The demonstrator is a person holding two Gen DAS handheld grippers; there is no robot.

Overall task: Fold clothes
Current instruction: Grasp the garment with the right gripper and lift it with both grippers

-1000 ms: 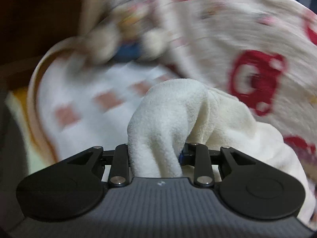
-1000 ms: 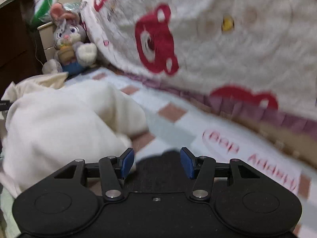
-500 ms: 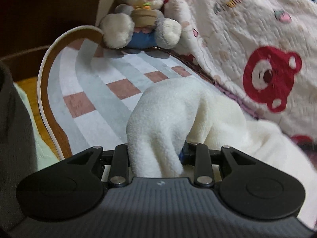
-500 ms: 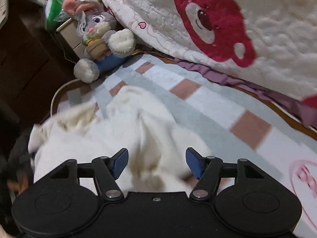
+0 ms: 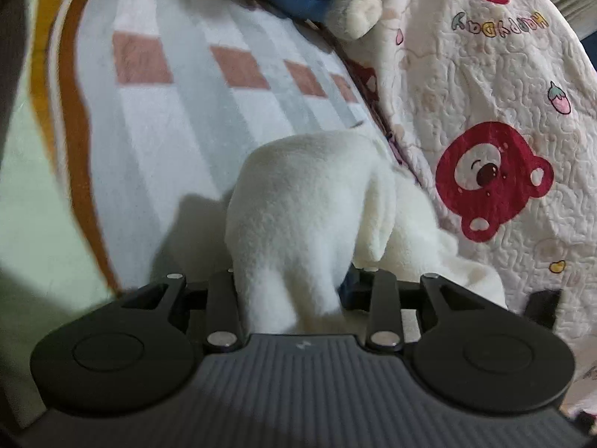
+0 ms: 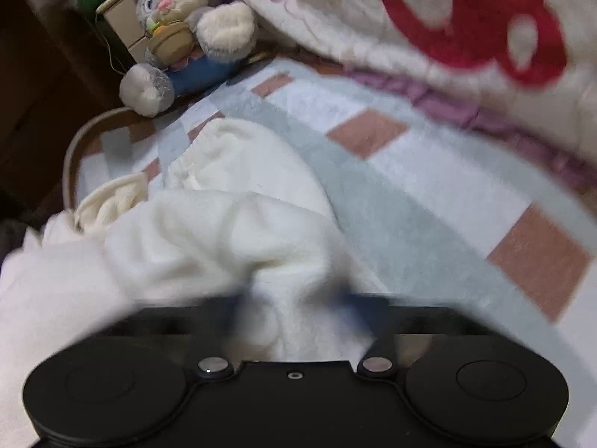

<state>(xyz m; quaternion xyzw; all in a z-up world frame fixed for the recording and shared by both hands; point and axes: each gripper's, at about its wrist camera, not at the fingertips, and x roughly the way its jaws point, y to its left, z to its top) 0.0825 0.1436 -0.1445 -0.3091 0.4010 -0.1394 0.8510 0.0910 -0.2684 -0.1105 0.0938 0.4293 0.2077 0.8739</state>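
Left gripper [image 5: 293,280] clamped on a bunched fold of the cream fleece garment [image 5: 309,201], jaws pressed into the fabric from both sides. Garment rising in a rounded hump straight ahead of the jaws, then trailing off right toward the bear-print quilt [image 5: 485,130], touching its lower edge. Lying on the checked blanket [image 5: 168,142] that covers the bed. Open blanket ahead and to the left of the hump, running out to the brown rounded border [image 5: 72,119] where the surface drops away. Plush rabbit [image 5: 335,3] at the far end, against the quilt.

Right gripper [image 6: 294,302] badly motion-blurred; fleece [image 6: 209,231] sitting between its jaws, but cannot tell whether pinched or merely around it. From this side, garment heaped in loose folds to the left and ahead, with a ribbed cuff or hem [image 6: 112,201] close to the blanket's curved border [image 6: 71,164]. Wide free strip of blanket [image 6: 429,201] to the right, bounded by the overhanging quilt edge [image 6: 447,86]. Rabbit [image 6: 179,33] propped at the far corner beside a small box [image 6: 123,18].
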